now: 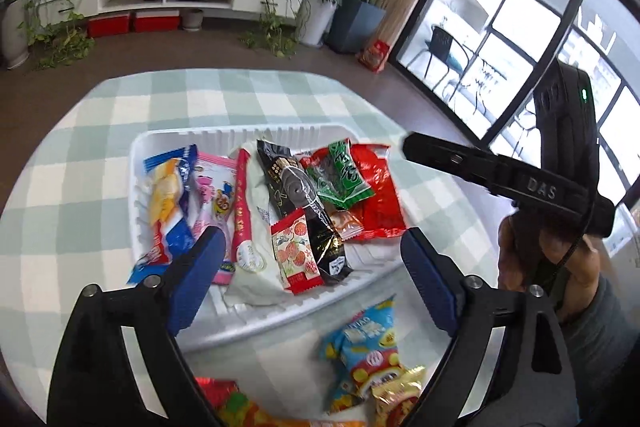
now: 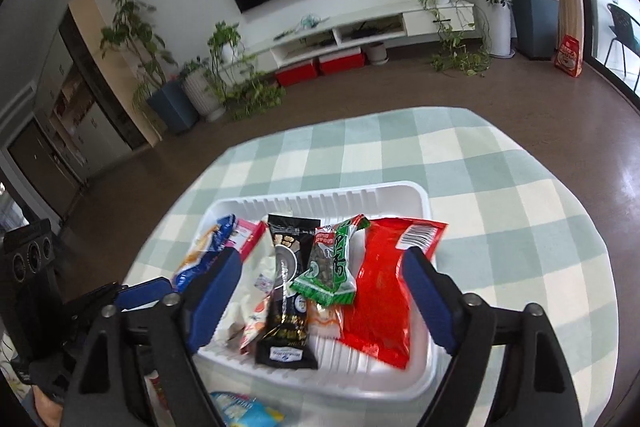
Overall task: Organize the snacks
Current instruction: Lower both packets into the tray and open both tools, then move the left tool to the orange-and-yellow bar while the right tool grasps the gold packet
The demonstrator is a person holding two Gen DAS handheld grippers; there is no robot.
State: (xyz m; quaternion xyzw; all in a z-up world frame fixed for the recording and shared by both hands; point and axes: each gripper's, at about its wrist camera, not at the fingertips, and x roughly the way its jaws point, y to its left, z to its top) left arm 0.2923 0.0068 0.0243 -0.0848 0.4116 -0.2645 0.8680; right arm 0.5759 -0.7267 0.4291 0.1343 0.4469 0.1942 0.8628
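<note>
Both claws hang spread and empty above my white tray (image 1: 256,323) on the checked table (image 1: 100,155): left claw (image 1: 308,279), then right claw (image 2: 320,301), marked "DAS" on its finger. Packets fill the tray; a blue chip bag (image 1: 368,347) and yellow packet (image 1: 400,395) wait outside it. I judge these light, crinkly and slippery, best pinched at a sealed edge. Packet print is unreadable.

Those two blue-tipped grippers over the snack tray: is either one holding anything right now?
No. The left gripper and right gripper both stand open above the white tray, with no snack packet pressed between their pads.
</note>
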